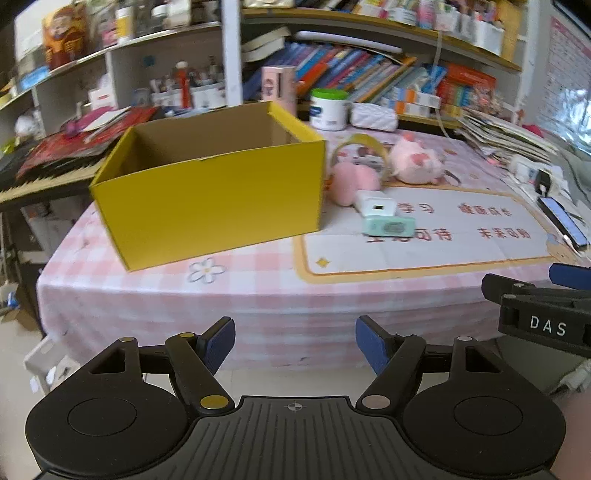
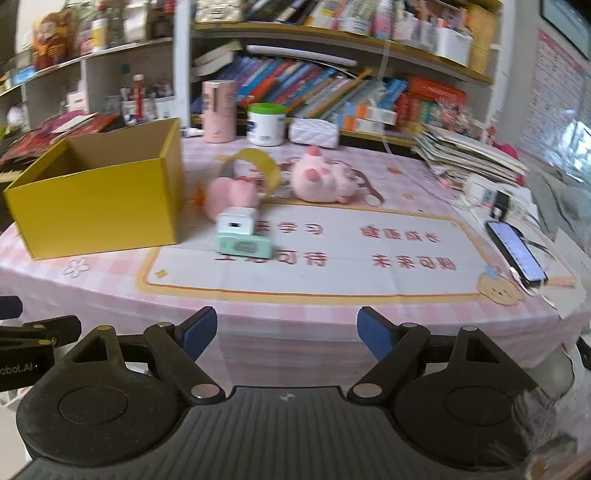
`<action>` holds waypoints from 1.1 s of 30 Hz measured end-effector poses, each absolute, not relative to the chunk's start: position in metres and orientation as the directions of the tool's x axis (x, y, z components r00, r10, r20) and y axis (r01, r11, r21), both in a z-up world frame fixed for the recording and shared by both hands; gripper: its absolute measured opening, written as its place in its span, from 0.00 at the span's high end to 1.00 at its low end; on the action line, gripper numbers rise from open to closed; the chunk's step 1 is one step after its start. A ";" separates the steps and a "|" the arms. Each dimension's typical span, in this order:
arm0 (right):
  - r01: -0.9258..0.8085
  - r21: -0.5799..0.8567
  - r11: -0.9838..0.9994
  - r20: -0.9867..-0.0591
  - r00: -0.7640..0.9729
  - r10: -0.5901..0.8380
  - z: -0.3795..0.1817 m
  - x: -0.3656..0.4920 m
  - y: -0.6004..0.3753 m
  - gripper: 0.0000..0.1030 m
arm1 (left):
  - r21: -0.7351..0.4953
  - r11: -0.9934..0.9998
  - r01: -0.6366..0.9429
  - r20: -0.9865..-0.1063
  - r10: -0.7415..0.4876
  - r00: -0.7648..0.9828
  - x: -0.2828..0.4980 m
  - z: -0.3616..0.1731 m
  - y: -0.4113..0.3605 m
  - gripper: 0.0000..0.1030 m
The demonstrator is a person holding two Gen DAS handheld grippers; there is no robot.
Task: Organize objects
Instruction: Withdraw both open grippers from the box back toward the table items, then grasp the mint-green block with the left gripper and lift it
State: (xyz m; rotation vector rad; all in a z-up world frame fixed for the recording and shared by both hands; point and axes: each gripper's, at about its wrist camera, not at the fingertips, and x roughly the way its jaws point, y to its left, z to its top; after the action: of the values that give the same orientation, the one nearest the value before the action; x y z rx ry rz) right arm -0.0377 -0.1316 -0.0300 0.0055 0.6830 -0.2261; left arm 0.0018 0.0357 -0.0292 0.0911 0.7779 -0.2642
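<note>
A lived-in home study corner, likely a child's room. A table [image 2: 332, 314] under a pink checked cloth with flower prints fills the middle of the frame, topped by a cartoon desk mat [image 2: 295, 266] with printed characters. Behind it, across the top, shelves [image 2: 332, 33] are crammed with colourful books [image 2: 303, 85], jars and boxes. A keyboard's keys [image 1: 40, 181] show at the left edge, stacked papers [image 2: 472, 151] at the right, and a pink plush toy [image 2: 321, 177] lies on the cloth
</note>
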 end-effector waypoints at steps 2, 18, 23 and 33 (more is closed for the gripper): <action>0.234 -0.063 0.970 -0.629 0.746 -0.220 -0.030 -0.038 -0.139 0.20 | -0.015 0.959 0.284 -0.702 -0.212 0.680 0.004 -0.028 0.030 0.28; 0.233 -0.073 0.970 -0.636 0.738 -0.225 -0.028 -0.004 -0.171 0.20 | -0.030 0.959 0.283 -0.709 -0.220 0.670 0.040 -0.029 -0.001 0.28; 0.200 -0.080 0.977 -0.647 0.735 -0.204 -0.030 0.018 -0.180 0.20 | -0.033 0.964 0.265 -0.720 -0.207 0.663 0.056 -0.032 -0.010 0.28; 0.138 -0.084 0.987 -0.653 0.740 -0.159 -0.032 0.064 -0.201 0.20 | -0.030 0.968 0.248 -0.743 -0.187 0.643 0.090 -0.042 -0.039 0.28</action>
State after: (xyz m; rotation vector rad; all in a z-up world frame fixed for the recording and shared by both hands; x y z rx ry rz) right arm 0.0636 -0.2014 -0.0322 -0.0306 0.7194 -0.1627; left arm 0.0898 -0.0386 -0.0418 0.0769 0.8368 -0.2480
